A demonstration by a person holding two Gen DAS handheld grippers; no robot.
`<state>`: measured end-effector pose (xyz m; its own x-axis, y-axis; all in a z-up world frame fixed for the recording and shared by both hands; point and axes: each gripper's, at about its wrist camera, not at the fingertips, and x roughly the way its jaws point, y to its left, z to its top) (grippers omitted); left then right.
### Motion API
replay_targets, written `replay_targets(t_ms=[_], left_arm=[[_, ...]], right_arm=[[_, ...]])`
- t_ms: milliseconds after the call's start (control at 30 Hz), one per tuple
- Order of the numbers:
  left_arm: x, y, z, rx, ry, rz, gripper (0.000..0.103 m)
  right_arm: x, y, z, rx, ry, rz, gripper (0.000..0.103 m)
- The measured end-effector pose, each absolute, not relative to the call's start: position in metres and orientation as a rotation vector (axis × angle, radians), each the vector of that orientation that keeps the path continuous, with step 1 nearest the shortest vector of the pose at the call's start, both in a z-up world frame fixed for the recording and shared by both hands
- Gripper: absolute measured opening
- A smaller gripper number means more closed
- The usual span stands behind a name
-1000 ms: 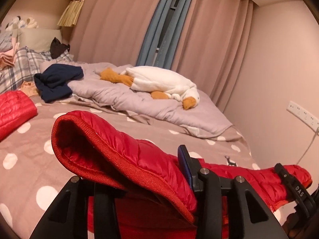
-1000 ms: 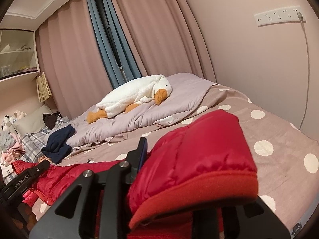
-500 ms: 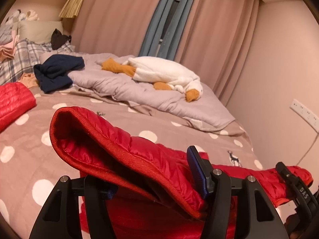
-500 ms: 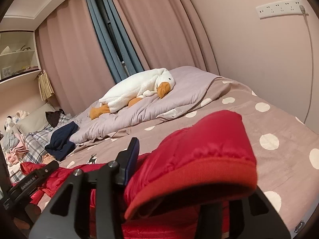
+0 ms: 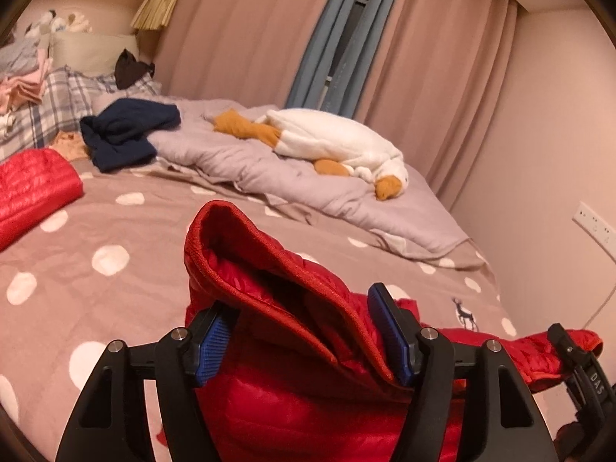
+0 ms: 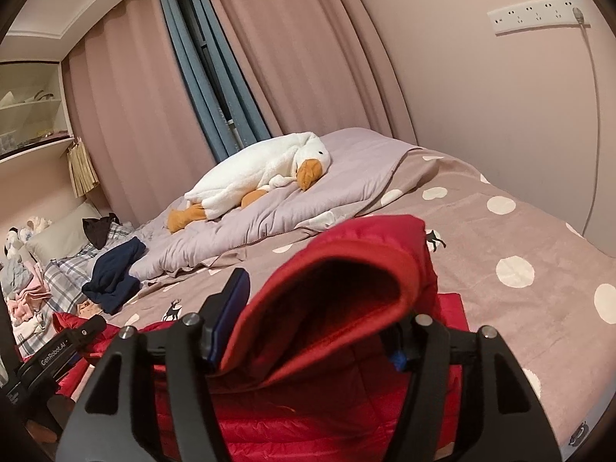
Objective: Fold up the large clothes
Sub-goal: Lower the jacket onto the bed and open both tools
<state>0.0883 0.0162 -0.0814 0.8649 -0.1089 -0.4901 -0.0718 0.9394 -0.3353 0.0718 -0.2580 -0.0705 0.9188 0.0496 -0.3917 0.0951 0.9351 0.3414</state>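
A red puffer jacket [image 5: 308,404] lies on the polka-dot bed [image 5: 115,281]. My left gripper [image 5: 304,338] has its jaws spread wide, with the jacket's ribbed hem [image 5: 269,269] standing loosely between the blue pads [image 5: 210,346]. My right gripper [image 6: 312,327] is also spread wide, with another folded hem section [image 6: 346,281] bulging between its fingers. Each gripper shows at the edge of the other's view: the right one in the left wrist view [image 5: 577,362], the left one in the right wrist view [image 6: 61,350].
A white goose plush [image 5: 335,142] lies on a lilac quilt [image 5: 269,177] at the far side. A navy garment [image 5: 127,131] and another red piece [image 5: 30,188] lie to the left. Plaid pillows and folded clothes [image 5: 23,88] are at the headboard. Wall with sockets [image 6: 535,15] on the right.
Both grippers' jaws have opened from clamping the jacket hem. The hem has lowered toward the bed and now sits loosely between the pads.
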Motion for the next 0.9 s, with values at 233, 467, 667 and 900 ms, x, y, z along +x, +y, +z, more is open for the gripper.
replay_targets(t_ms=[233,467,667,900], left_arm=[[0.0826,0.0196,-0.0790,-0.377,0.514,-0.027,0.070],[0.0844,0.0187,-0.0814,-0.374,0.515,-0.035,0.071],[0.0825,0.0230,-0.0807,-0.387,0.510,-0.031,0.071],[0.0880,0.0216,-0.0865,-0.382,0.539,-0.028,0.071]], right_arm=[[0.0708,-0.2588,-0.0709,0.370,0.411,-0.042,0.068],[0.0689,-0.2598,-0.0698,0.372,0.403,-0.045,0.075],[0.0681,-0.2594,-0.0710,0.364,0.411,-0.043,0.075],[0.0685,-0.2580,-0.0717,0.361,0.416,-0.050,0.075]])
